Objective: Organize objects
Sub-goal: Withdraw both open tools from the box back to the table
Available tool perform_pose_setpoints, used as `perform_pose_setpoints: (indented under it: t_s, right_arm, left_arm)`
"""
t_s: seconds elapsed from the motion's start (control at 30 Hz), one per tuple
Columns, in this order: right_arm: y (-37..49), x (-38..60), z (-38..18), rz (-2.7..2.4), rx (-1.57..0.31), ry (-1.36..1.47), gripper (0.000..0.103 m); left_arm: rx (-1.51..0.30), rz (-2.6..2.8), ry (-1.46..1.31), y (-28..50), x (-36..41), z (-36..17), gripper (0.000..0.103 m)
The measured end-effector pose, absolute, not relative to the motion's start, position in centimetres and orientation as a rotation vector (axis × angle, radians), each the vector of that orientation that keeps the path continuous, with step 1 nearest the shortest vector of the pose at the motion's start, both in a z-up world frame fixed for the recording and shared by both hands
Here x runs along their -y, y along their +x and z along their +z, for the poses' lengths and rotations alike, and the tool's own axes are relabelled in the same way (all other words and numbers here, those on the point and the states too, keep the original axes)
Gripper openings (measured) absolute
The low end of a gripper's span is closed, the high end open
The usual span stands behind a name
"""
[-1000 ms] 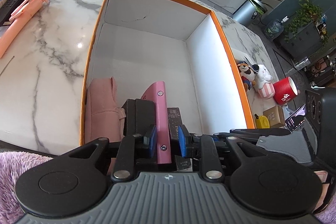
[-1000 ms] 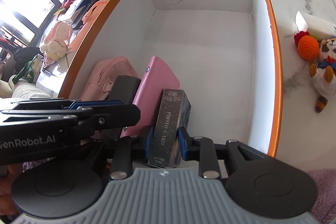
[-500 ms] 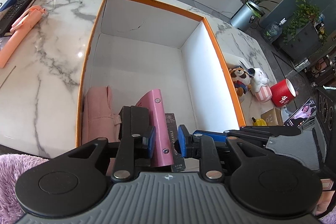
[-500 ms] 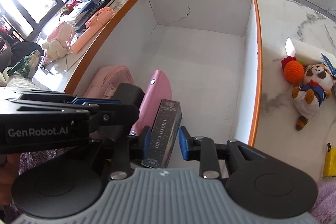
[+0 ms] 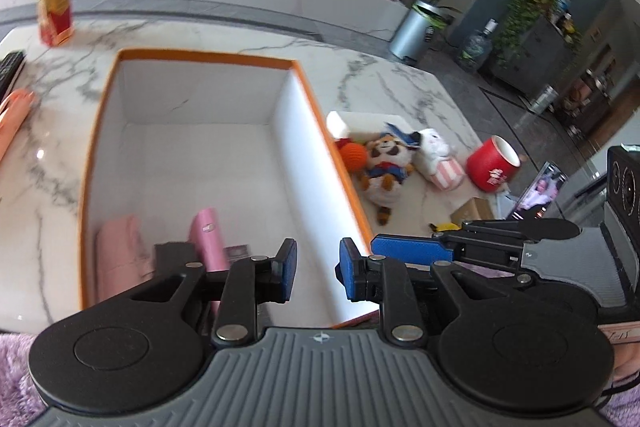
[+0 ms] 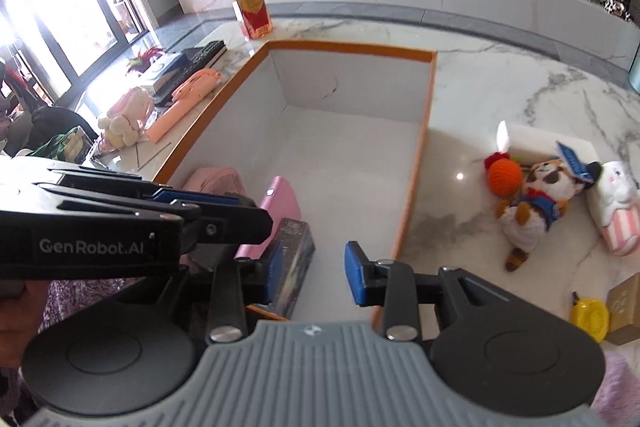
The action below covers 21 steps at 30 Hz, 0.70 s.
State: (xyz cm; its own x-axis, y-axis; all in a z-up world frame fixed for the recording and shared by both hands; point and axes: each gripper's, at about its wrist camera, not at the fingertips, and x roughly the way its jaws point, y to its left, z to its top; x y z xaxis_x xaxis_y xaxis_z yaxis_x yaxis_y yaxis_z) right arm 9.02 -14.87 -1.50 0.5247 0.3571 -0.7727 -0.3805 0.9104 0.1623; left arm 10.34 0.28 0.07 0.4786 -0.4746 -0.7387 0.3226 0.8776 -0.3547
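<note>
Both jaws hang empty: the left gripper (image 5: 316, 269) nearly closed, the right gripper (image 6: 310, 273) just opening. The photo card box (image 6: 294, 259) stands left of the right jaws in the orange-rimmed box (image 6: 352, 47). Next, I think, reach right for the raccoon toy (image 6: 536, 203) and squeeze its middle gently.

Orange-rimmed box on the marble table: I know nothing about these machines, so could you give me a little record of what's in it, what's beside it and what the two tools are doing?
Container: orange-rimmed box, open top, white inside
Contents, near end: pink pouch, pink case, dark card box, side by side
On the table beside it: plush raccoon, red cup
Left tool: open, nothing between its jaws
Right tool: jaws have just been opening, nothing between them
</note>
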Motion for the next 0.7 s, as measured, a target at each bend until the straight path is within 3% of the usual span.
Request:
perform_pose_setpoints:
  t_s: [0.33,0.7]
  right_arm:
    - [8.5,24.6,-1.6,0.241,-0.932,0.002,0.035]
    - [9.2,35.9,-4.9,-0.054,-0.985,0.035,0.035]
  left_arm:
    - [-0.958,-0.663,-0.102,11.3,8.2,-0.2,0.027]
    - [-1.048,-0.823,0.012,13.1,19.5,-5.5,0.028]
